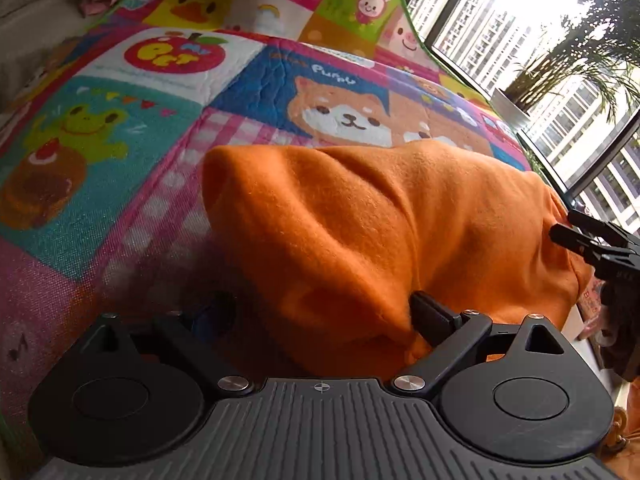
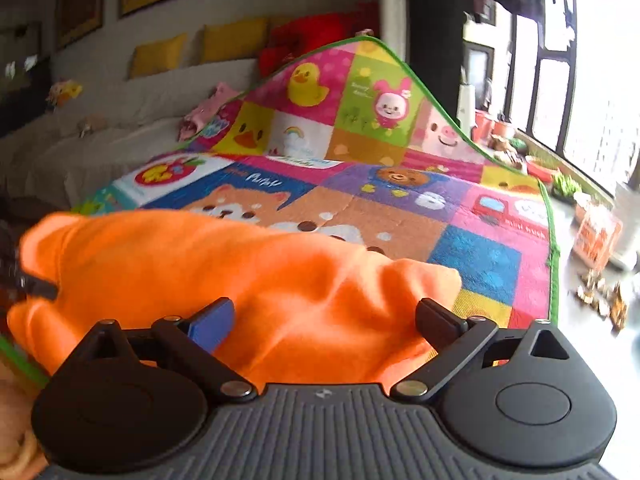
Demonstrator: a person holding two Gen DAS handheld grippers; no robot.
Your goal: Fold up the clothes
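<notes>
An orange fleece garment [image 1: 380, 220] lies bunched and folded over on a colourful cartoon play mat [image 1: 120, 128]. In the left wrist view my left gripper [image 1: 320, 316] stands open over the garment's near edge; cloth lies between its fingers, and the pads stand apart from it. My right gripper [image 1: 580, 236] shows at the garment's right end. In the right wrist view the garment [image 2: 240, 272] fills the foreground and my right gripper [image 2: 324, 322] is open wide astride its near edge, the blue pad [image 2: 212, 324] clear of the fleece.
The mat's [image 2: 480, 248] far end curls up against a white sofa [image 2: 100, 136] with yellow cushions. Pink cloth [image 2: 204, 114] lies on the sofa. Potted plants [image 1: 560, 72] and tall windows stand to the right. Small items litter the floor [image 2: 600, 296] past the mat's green edge.
</notes>
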